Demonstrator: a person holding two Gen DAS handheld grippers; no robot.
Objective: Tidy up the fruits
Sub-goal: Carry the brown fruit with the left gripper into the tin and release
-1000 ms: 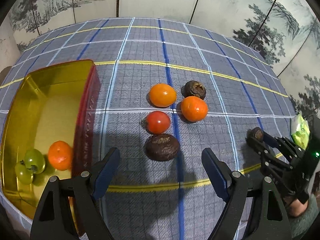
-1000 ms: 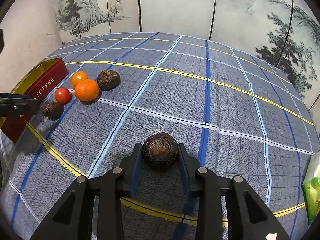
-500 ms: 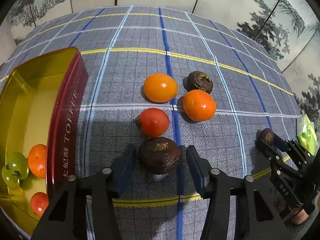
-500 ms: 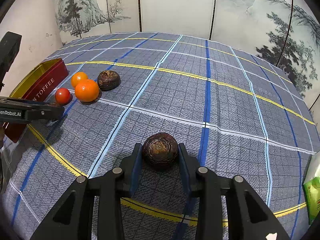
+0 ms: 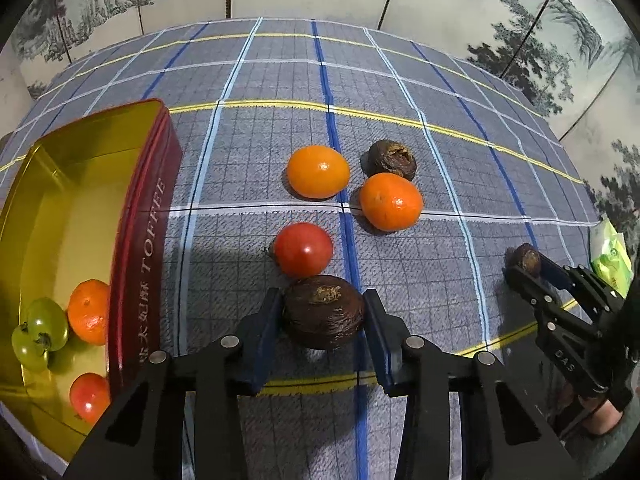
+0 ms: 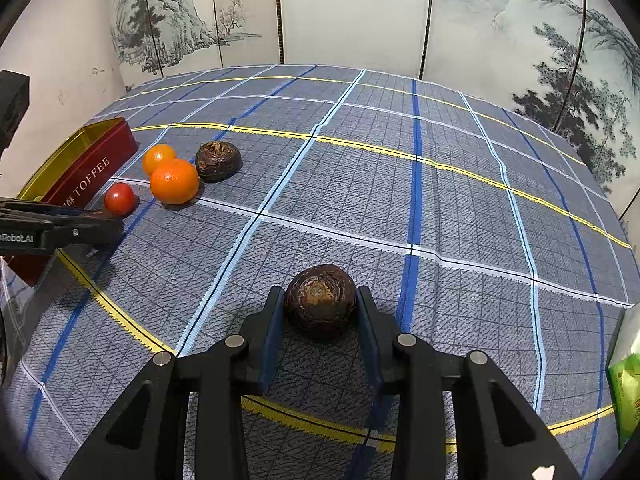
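Resting between closing left gripper [image 5: 323,322] pads: dark fruit [image 5: 324,311].

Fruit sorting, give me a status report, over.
Left gripper jaws closing on a dark wrinkled brown fruit. Right gripper shut on another dark round brown fruit. Small red tomato sits just beyond the left jaws.

"TOFFEE", beside some unreadable characters, is showing on the red side of the tin [image 5: 148,248] at left; "DAS" is showing on the right gripper [image 5: 529,264]; "RobotAI" is showing on the left gripper [image 6: 92,224].
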